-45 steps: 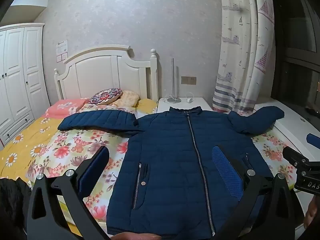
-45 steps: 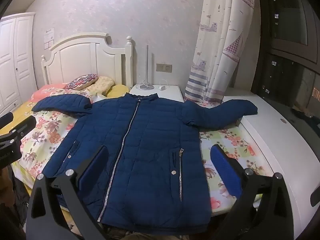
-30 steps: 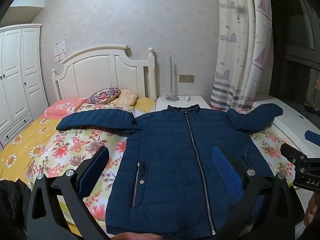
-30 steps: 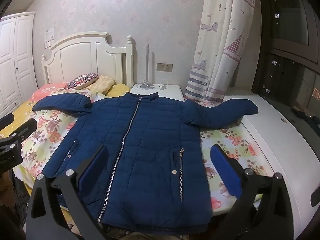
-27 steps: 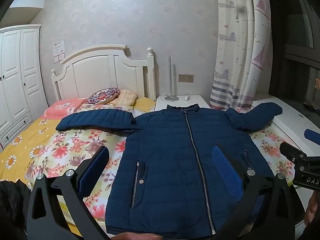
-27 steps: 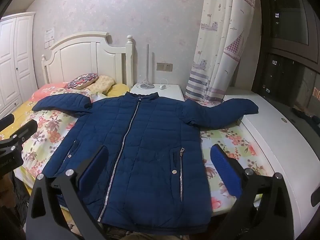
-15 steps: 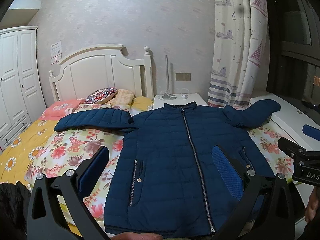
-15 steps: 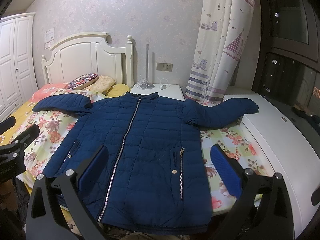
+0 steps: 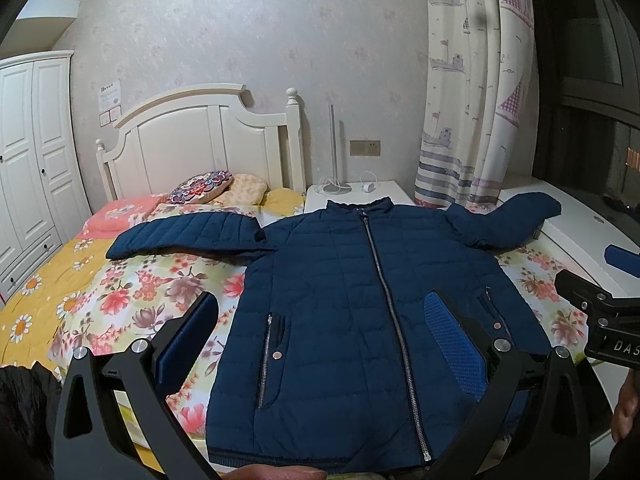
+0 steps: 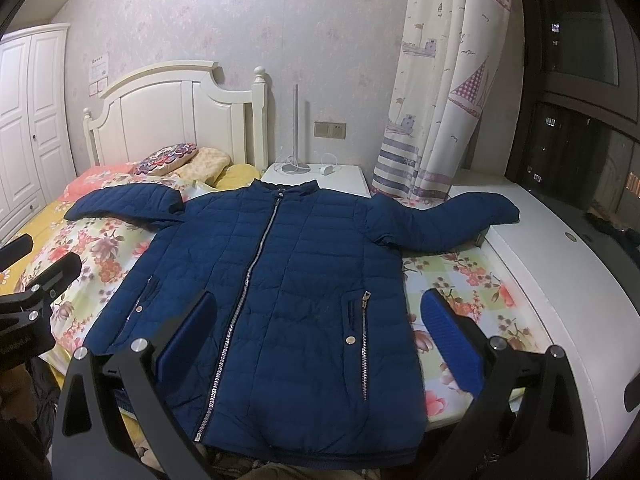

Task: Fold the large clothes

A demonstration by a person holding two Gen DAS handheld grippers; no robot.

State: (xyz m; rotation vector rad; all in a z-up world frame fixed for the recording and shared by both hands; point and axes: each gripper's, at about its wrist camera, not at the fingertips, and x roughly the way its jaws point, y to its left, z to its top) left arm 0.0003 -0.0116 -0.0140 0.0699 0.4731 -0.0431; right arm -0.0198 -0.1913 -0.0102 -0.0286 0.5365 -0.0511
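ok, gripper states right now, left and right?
Left gripper: open, holding nothing, above the blue jacket.
Right gripper: open, holding nothing, also above the jacket.

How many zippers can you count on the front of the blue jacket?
3: the main zipper down the centre, one pocket zipper on the right side, one pocket zipper on the left. Others may be hidden.

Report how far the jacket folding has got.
Done: the blue jacket lies flat on the bed, zipped, both sleeves spread out. In hand: nothing; the left hand-held gripper and right hand-held gripper are open above its hem. Left: every fold.
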